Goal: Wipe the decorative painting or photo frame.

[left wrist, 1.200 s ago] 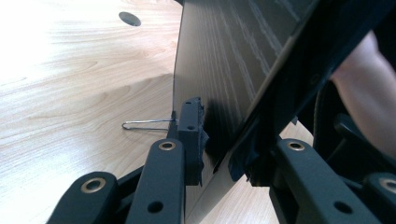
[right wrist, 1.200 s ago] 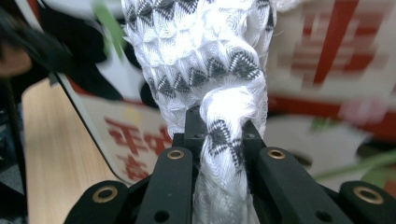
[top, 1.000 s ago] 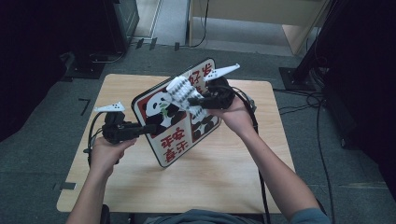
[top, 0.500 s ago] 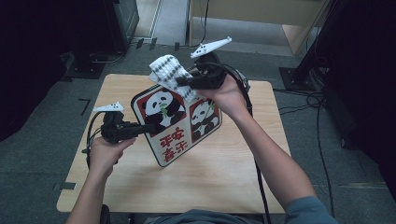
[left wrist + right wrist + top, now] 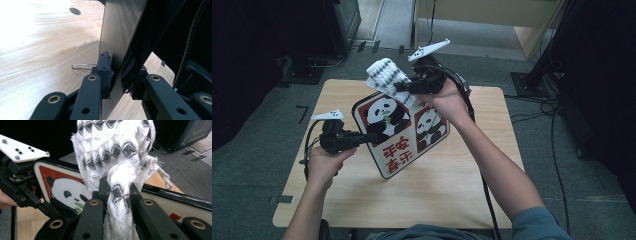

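Cloth (image 5: 117, 150) hides panda board (image 5: 62, 190) top; right gripper (image 5: 117, 192) clamps cloth.

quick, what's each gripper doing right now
left gripper: closed on the panda sign's edge.
right gripper: closed on the patterned cloth.

The left claw (image 5: 116, 75) rises from the bottom edge, its two black jaws closed on the edge of a thin board (image 5: 117, 32). The board stands tilted, edge-on to the camera; its pale face reflects wood grain. The jaw pads (image 5: 105, 67) press against both faces. The jaws have just been closing, with the board between them. A small wire loop (image 5: 81, 66), possibly a clip, shows beside the left jaw. The light wooden surface (image 5: 42, 45) lies behind, bearing a dark round spot (image 5: 75, 10).
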`<state>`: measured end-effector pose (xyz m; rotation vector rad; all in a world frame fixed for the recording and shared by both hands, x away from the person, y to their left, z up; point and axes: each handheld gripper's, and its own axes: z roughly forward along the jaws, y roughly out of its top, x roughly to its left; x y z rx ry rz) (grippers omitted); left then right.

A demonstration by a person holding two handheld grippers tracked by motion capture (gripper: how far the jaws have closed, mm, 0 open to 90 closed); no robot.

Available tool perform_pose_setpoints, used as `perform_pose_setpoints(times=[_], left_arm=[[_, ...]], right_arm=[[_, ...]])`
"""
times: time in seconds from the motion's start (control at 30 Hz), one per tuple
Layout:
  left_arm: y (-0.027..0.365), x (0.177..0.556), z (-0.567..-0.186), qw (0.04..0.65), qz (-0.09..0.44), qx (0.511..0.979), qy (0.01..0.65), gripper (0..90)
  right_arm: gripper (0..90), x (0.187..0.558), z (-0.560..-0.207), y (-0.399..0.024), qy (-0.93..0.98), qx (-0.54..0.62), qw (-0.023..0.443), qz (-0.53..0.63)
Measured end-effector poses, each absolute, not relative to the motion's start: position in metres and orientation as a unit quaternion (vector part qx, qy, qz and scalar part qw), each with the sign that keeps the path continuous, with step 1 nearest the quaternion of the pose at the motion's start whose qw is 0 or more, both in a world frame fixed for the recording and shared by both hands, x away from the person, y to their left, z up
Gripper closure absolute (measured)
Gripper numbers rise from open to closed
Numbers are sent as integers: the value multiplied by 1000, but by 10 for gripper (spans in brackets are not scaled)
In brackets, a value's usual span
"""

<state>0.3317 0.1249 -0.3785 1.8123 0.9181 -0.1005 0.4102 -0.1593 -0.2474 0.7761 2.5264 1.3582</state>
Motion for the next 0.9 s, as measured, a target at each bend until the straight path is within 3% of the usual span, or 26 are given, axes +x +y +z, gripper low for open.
perform_pose_setpoints(times=[0.9], left_arm=[[125,332,-379,527,-45,760,378,752]], right_arm=[[808,403,-263,-162,857,253,85,441]])
